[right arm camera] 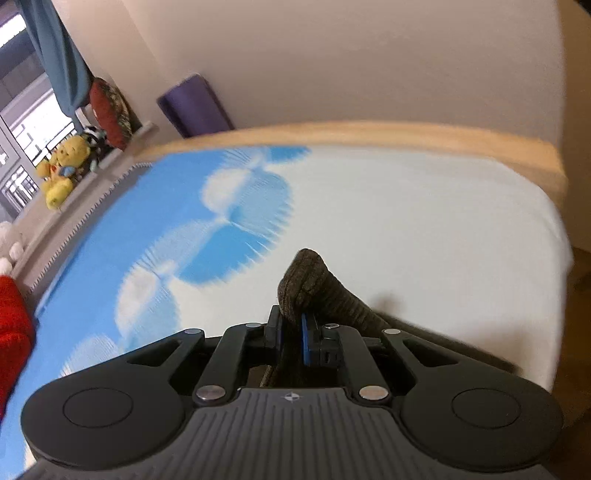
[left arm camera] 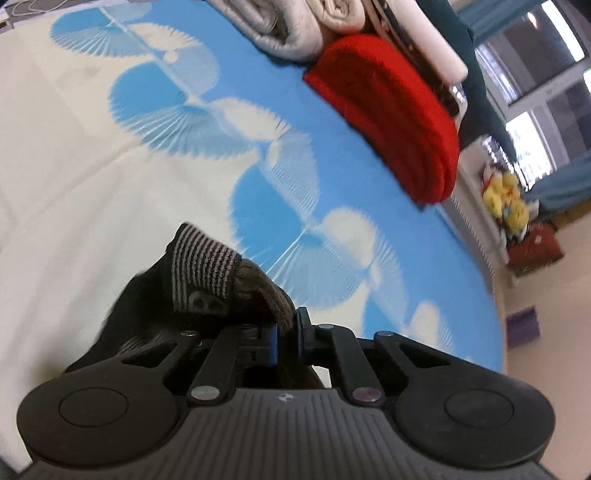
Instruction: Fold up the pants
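Black two-finger left gripper (left arm camera: 287,334) pinches the dark brown ribbed knit pants (left arm camera: 255,284) near a grey-striped band, jaws narrow on the cloth. Likewise the right gripper (right arm camera: 293,332) is clamped on another fold of the pants (right arm camera: 314,284). Both folds are raised above the blue-and-white fan-patterned bedsheet (left arm camera: 110,177), with wide bare sheet beyond them. One folded red knit garment (left arm camera: 391,114) lies near the sheet's far edge, beside two rolled grey blankets (left arm camera: 291,29). One pale wooden bed rail (right arm camera: 369,134) borders the sheet's end.

A folded red blanket (left arm camera: 391,122) lies on the blue-and-white bedsheet (left arm camera: 92,177).
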### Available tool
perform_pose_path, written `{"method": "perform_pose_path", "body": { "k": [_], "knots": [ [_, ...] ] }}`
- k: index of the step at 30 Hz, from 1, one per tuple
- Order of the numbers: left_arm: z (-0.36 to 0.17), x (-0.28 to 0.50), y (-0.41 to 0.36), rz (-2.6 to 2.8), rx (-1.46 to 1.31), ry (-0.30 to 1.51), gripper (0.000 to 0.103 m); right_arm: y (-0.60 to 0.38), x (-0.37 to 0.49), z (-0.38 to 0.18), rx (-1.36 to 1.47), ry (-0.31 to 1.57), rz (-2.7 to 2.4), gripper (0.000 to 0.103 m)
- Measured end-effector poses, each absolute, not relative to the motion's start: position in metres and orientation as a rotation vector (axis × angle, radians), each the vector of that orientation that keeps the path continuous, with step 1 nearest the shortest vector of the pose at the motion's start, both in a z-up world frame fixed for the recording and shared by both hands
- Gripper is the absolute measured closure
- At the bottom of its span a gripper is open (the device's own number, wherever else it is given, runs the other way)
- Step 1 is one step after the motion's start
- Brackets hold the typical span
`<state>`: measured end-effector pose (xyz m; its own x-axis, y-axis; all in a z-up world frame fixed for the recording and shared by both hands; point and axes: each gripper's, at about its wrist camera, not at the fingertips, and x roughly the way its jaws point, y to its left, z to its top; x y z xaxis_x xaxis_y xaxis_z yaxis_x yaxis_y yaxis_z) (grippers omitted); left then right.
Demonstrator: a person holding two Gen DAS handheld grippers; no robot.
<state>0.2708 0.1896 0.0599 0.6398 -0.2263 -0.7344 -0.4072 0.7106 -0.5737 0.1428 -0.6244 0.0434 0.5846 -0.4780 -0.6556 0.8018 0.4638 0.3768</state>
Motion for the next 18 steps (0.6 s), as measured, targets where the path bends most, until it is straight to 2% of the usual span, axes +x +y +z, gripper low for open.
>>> {"method": "perform_pose_path", "body": {
  "k": [5, 10, 14, 17, 18],
  "knots": [
    [0.096, 0.273, 0.190, 0.058, -0.829, 0.807, 0.094, -0.625, 0.155, 0.111, 0.734, 0.373, -0.758, 0.094],
    [0.070, 0.211, 0.211, 0.036, -0.853, 0.817, 0.095, -0.630, 0.089, 0.125, 0.758, 0.313, -0.665, 0.094],
    [-0.007, 0.152, 0.232, 0.101, -0.883, 0.961, 0.095, -0.631, 0.009, 0.073, 0.820, 0.329, -0.676, 0.094],
    [-0.067, 0.138, 0.237, 0.195, -0.915, 1.105, 0.095, -0.645, -0.020, -0.010, 0.854, 0.506, -0.766, 0.094],
    [-0.075, 0.137, 0.237, 0.202, -0.918, 1.100, 0.095, -0.650, -0.024, -0.036, 0.887, 0.566, -0.785, 0.094]
  ]
}}
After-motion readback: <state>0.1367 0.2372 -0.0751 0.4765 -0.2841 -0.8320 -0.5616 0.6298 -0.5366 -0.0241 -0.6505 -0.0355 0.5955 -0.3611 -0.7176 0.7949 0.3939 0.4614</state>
